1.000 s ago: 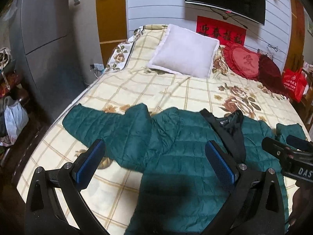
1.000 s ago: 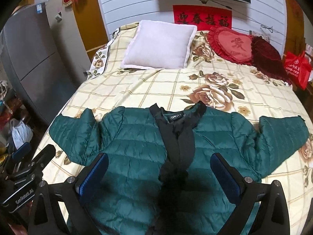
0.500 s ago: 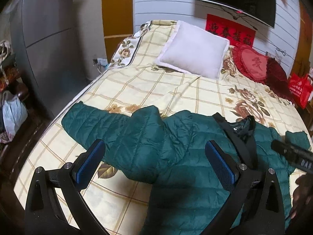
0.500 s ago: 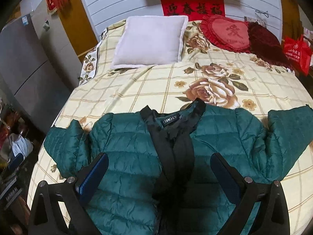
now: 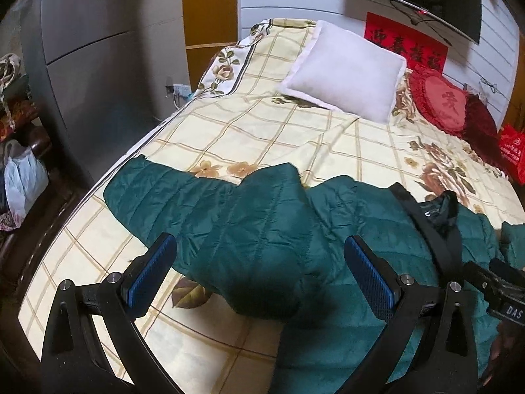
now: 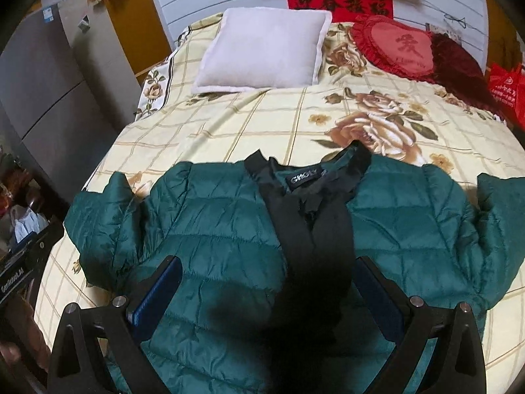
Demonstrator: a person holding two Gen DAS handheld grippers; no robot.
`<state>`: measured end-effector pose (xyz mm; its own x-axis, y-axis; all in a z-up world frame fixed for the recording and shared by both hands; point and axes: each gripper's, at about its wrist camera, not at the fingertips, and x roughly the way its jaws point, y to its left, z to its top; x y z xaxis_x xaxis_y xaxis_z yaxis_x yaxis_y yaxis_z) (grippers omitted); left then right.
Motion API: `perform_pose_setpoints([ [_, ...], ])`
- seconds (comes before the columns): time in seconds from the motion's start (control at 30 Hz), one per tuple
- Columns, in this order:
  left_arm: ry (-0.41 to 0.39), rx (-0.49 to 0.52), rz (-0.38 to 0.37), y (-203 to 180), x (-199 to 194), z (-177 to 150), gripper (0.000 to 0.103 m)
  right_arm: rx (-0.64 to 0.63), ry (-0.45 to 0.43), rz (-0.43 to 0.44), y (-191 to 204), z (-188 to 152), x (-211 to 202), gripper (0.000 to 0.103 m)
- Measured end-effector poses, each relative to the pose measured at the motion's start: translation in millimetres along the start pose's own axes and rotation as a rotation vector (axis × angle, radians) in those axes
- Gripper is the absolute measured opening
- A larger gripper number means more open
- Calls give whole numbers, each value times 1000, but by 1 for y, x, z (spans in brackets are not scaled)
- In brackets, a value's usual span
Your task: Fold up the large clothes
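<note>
A dark green quilted jacket (image 6: 229, 236) with a black front band (image 6: 311, 229) lies face up on the bed, collar toward the pillows, sleeves spread to both sides. In the left wrist view the jacket's left sleeve (image 5: 183, 197) stretches toward the bed's left edge. My left gripper (image 5: 259, 262) is open and empty, hovering over that sleeve and shoulder. My right gripper (image 6: 269, 289) is open and empty, above the jacket's chest, straddling the black band. The jacket's hem is hidden below both views.
The bed (image 6: 262, 121) has a cream checked floral cover, a white pillow (image 6: 262, 49) and red heart cushions (image 6: 400, 46) at the head. A grey cabinet (image 5: 82, 65) and a cluttered chair (image 5: 19, 170) stand left of the bed. A red bag (image 6: 508, 88) sits right.
Both grippers have moved down and forward, closer to the jacket. The left one has shifted left toward the sleeve. Both stay open. The jacket has not moved.
</note>
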<state>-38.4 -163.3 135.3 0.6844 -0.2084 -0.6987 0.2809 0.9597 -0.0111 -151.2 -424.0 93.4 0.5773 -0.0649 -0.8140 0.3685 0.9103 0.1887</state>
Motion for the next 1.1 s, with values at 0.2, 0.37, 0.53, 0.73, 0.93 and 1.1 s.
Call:
perform_pose_setpoints([
  [0.2, 1, -11, 23, 11, 12, 0, 102, -29, 3, -3, 7, -2, 6, 103],
  [0.37, 2, -30, 46, 24, 23, 2, 102, -32, 20, 6, 8, -5, 12, 103],
  [0.53, -20, -75, 87, 52, 35, 11, 102, -41, 36, 8, 7, -10, 14, 103],
  [0.73, 13, -247, 180, 122, 69, 20, 102, -43, 37, 24, 2, -15, 11, 103],
  [0.93, 71, -403, 269, 190, 114, 15, 102, -55, 44, 34, 1, -20, 11, 103],
  [1.1, 134, -469, 294, 211, 152, 8, 102, -63, 57, 52, 5, -25, 13, 103],
])
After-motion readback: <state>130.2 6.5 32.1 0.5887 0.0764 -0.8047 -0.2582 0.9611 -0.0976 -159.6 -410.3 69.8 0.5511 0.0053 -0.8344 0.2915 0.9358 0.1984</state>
